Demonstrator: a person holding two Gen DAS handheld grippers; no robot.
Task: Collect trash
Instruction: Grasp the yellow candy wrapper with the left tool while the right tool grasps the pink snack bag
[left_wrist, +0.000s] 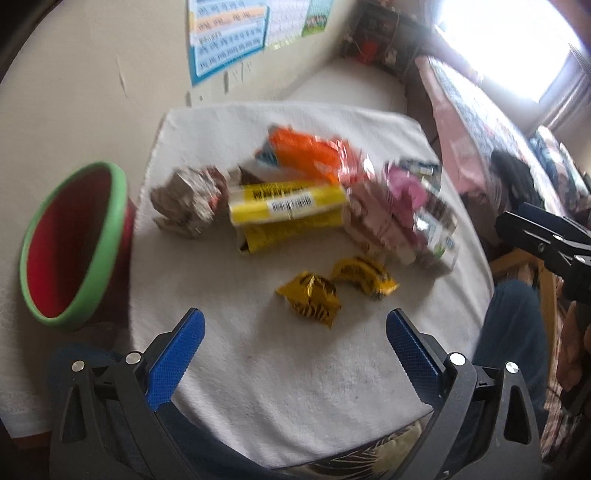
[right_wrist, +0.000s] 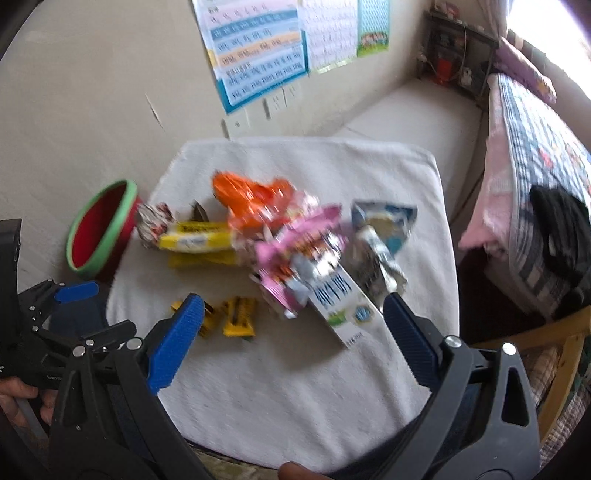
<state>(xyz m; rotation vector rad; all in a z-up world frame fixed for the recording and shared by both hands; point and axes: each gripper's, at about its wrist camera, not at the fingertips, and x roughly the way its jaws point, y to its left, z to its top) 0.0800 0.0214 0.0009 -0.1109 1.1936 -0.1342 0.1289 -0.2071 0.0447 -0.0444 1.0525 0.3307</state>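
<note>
Trash is lying heaped mid-towel (left_wrist: 295, 387): an orange bag (left_wrist: 306, 153), a yellow box (left_wrist: 286, 203), a crumpled wad (left_wrist: 186, 203), a milk carton (right_wrist: 340, 299), and two small gold wrappers (left_wrist: 312, 297) sitting nearest. It all looks light, thin and crinkly, likely slippery, so pinching a wrapper across its bunched middle seems best. The red bin (left_wrist: 70, 251) is waiting at the towel's left edge. The left gripper (left_wrist: 295, 332) and right gripper (right_wrist: 291, 317) are both hovering above, jaws spread wide, holding nothing.
</note>
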